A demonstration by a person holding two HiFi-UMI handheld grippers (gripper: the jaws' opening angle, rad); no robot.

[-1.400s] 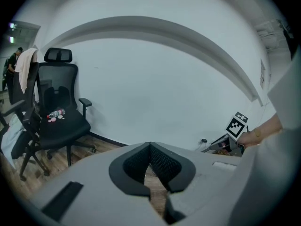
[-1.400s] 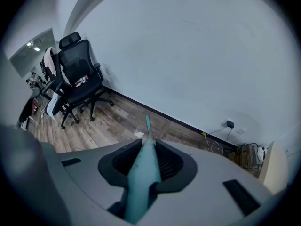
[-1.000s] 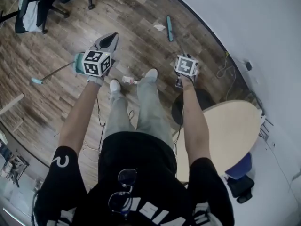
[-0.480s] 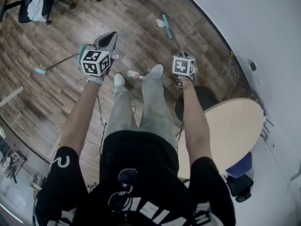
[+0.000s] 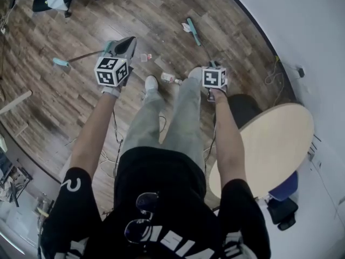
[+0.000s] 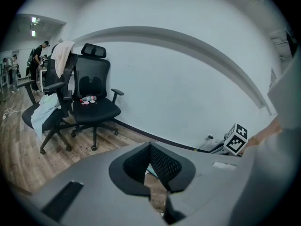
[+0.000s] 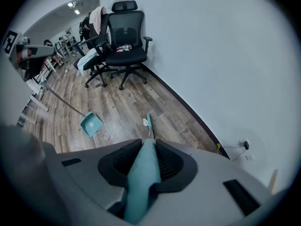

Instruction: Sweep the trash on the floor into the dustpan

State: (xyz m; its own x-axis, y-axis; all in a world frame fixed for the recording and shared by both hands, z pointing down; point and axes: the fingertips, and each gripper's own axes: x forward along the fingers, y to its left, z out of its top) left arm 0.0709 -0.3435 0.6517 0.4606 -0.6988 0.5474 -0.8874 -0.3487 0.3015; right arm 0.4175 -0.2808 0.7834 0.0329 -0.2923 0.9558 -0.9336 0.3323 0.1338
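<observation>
R gripper (image 7: 149, 143) jaws clamped on teal broom handle (image 7: 141, 178), broom head (image 7: 148, 120) down on wood floor (image 7: 117, 102) beside white trash (image 7: 145, 123) near wall (image 7: 211, 55); L gripper (image 6: 150, 146) jaws together at tips, nothing between; teal dustpan (image 7: 91, 125) lies on floor w/ small scraps (image 7: 108, 136) just beside, apart from broom head.

Both arms extended downward; left tool (image 6: 151, 167) grips dustpan handle (image 7: 65, 102); right tool (image 7: 144, 160) grips broom handle (image 7: 140, 188).

wood floor (image 5: 54, 107), white wall (image 5: 302, 15), black office chairs (image 6: 92, 86), round table (image 5: 269, 144)
</observation>
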